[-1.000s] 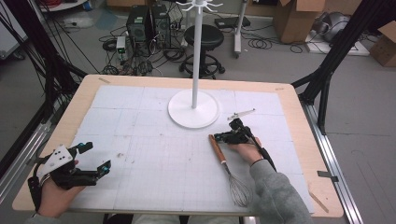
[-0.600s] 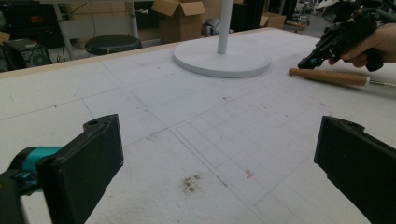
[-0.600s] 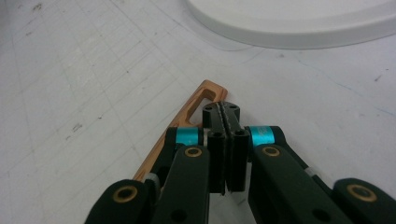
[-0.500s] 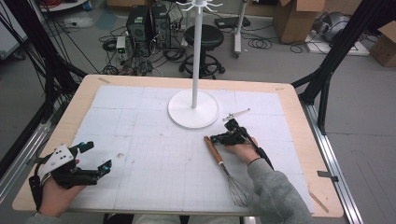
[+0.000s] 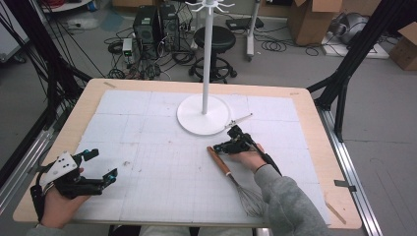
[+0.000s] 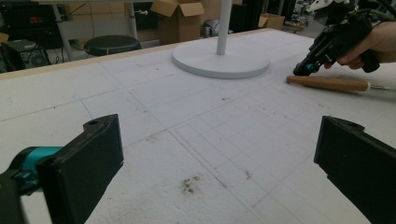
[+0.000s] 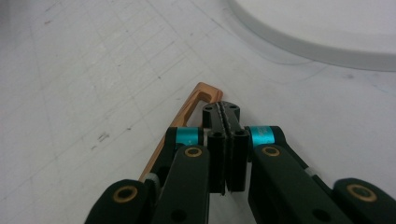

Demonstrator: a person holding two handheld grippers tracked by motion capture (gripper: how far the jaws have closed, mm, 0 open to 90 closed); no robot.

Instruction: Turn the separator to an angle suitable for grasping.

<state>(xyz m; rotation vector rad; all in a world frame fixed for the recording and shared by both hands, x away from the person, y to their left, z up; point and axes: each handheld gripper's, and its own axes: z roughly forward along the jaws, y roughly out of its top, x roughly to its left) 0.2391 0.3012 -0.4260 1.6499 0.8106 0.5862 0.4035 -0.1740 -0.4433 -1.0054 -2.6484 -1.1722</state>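
Note:
A whisk lies on the white mat, its wooden handle [image 5: 219, 162] pointing up-left and its wire head [image 5: 251, 199] near the front edge. My right gripper [image 5: 217, 148] is shut at the handle's far end, with nothing between its jaws. In the right gripper view the closed tips [image 7: 221, 109] sit just above and beside the handle's looped end [image 7: 195, 99]. My left gripper [image 5: 103, 163] rests at the front left, open and empty. Its jaws [image 6: 219, 140] frame bare mat, with the right gripper [image 6: 304, 70] and the handle [image 6: 327, 83] farther off.
A white stand with a round base [image 5: 189, 118] and a tall pole [image 5: 206, 59] rises at the back middle of the mat, just beyond the right gripper. Its base [image 6: 219, 60] [image 7: 327, 42] lies close to the handle's end. The wooden table edge [image 5: 319, 142] borders the mat.
My right gripper has moved a little to the left, and the whisk handle's far end has swung left with it. The left gripper has stayed put.

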